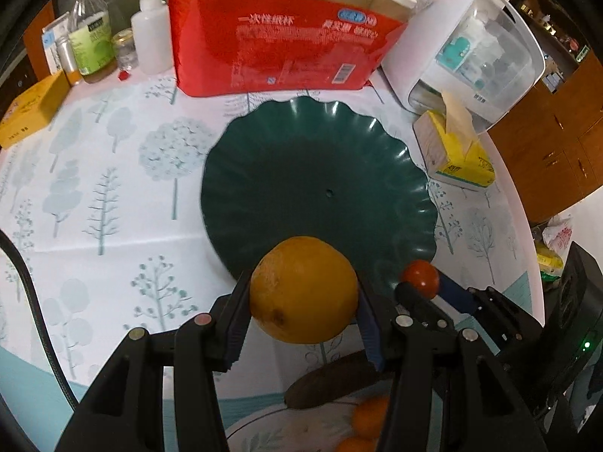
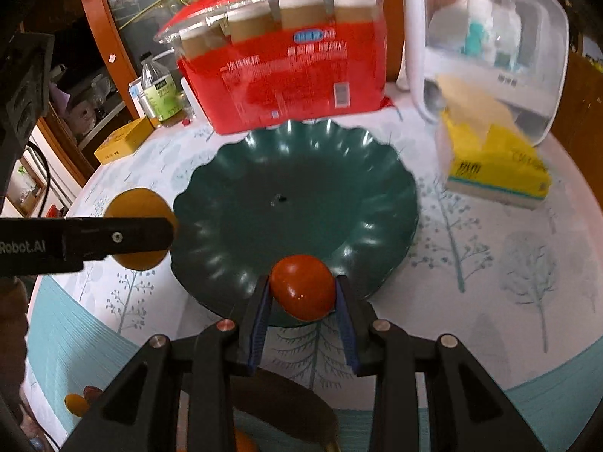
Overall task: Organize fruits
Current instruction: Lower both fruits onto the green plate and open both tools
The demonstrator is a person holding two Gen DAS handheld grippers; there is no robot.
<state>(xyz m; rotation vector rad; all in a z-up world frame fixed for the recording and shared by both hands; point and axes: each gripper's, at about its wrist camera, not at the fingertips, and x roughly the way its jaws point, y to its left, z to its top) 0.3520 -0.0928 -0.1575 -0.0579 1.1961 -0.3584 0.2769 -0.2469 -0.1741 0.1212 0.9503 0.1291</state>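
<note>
Both grippers loaded. Left gripper [image 1: 303,293] clamped on an orange [image 1: 303,290], pads on its left and right flanks, held in the air over the near rim of the green scalloped plate [image 1: 320,173]. Right gripper [image 2: 303,293] clamped on a small red tomato [image 2: 302,287], also over the plate's near rim, just to the right of the orange. Plate has nothing in it and sits mid-table on the tree-print tablecloth [image 1: 113,173], nearer the far edge, in front of the red pack of paper cups [image 1: 279,45]; yellow tissue box [image 1: 458,150] toward the right edge.

Handling, my read: orange is firm, fairly heavy, peel grippy, so the hold across its widest part looks secure. Tomato is light, smooth and glossy, thin-skinned (could bruise or squirt out if squeezed harder); grip is across its middle, fine as is. Both round, likely to roll once let go, so set them down low toward the plate's centre.

More fruit lies at the near edge, below the grippers: something dark and elongated, plus small orange ones, blurred, can't identify them.
</note>
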